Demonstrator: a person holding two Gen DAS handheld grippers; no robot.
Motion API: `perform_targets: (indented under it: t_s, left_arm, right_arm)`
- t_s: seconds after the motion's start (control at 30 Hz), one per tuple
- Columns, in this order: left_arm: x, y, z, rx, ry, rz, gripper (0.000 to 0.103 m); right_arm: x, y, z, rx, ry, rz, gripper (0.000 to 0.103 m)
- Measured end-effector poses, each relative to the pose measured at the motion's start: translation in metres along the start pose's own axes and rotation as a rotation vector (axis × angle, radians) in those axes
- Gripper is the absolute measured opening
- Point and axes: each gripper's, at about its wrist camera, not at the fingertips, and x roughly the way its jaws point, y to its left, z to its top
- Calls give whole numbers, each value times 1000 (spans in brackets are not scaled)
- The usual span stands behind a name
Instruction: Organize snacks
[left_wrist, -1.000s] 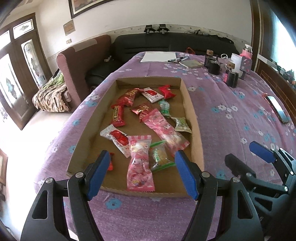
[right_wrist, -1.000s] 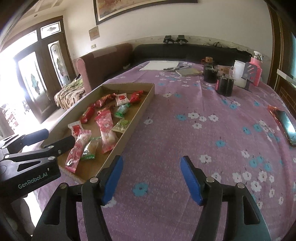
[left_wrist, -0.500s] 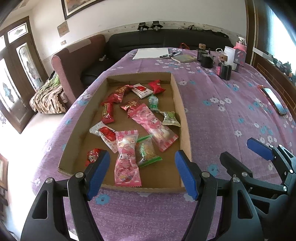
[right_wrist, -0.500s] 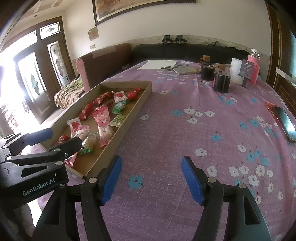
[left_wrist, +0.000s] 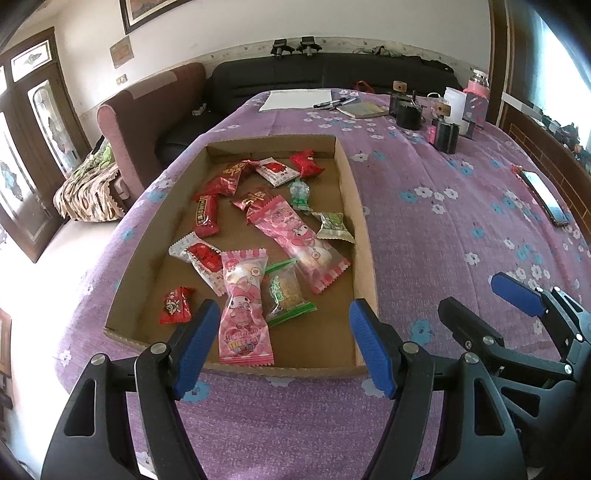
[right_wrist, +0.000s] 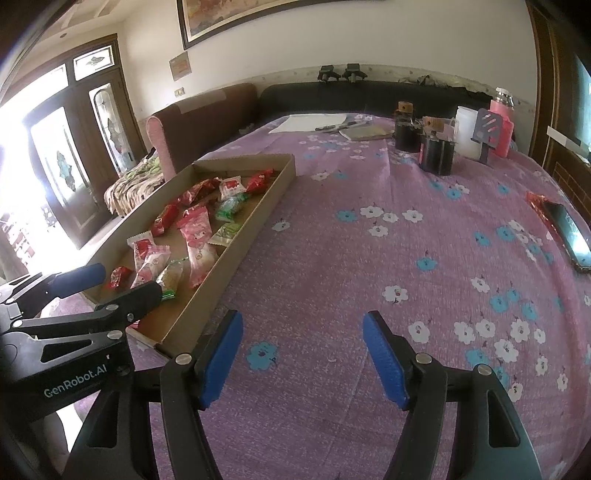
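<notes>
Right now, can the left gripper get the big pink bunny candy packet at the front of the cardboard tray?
Probably yes. The left gripper is open, right above the pink bunny candy packet, nothing between them. Only the low cardboard tray wall lies below, and the green-edged snack packet sits close beside.

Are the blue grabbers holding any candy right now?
No. The left gripper and the right gripper are both open with nothing between them.

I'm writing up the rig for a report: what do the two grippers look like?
Both grippers, left and right, are alike: black angular frames with triangular cut-outs and silver rivets, each ending in two flat blue pads. The left one's body bears white "GenRobot.AI" lettering. No cables or sleeves show.
</notes>
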Motion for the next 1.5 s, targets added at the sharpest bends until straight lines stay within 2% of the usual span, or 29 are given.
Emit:
perform_targets:
  t_s: [0.13,0.2,0.27,0.37,0.43,0.47,0.57,0.63,0.7,0.77,0.83,0.9,0.97,1.3,1.5]
  left_arm:
    - [-10,10,1,-46,-60,1,73]
    - [-23,17,1,-82,-132,20,73]
    - [-49,27,0,-122,-264,79,74]
    - [-90,37,-8,-161,-461,146,102]
    - [-107,44,-14,-180,-553,139,103]
    - [-111,47,-16,-189,-566,139,103]
    - [-102,51,-15,-169,-491,146,103]
    - [-90,56,-13,-158,-411,110,103]
    - [-81,62,-14,-194,-349,66,103]
    - [-75,67,-17,-223,-319,61,103]
    - [-71,67,-19,-231,-297,66,103]
    - [-68,67,-20,-240,-277,78,103]
    - [-66,68,-22,-243,-261,78,103]
    - [-44,66,-20,-247,-168,85,103]
    - [-34,63,-18,-249,-139,84,103]
  right_arm:
    - [1,-3,-1,13,3,3,72]
    - [0,-6,-2,26,-1,10,72]
    - [0,-8,-2,41,-3,21,72]
    - [-1,-8,-2,46,-4,20,72]
    - [-3,-4,-3,28,-12,10,72]
    - [-5,-1,-3,13,-21,-1,72]
    - [-11,8,-4,-23,-40,-16,72]
    - [-16,15,-4,-39,-48,-5,72]
    - [-22,22,-2,-56,-56,3,72]
    - [-30,31,-1,-88,-73,7,72]
    - [-38,39,0,-120,-92,7,73]
    - [-42,44,1,-133,-104,9,79]
    - [-44,48,3,-139,-109,22,81]
    - [-27,78,4,-221,-58,87,81]
    - [-18,84,0,-240,-35,113,81]
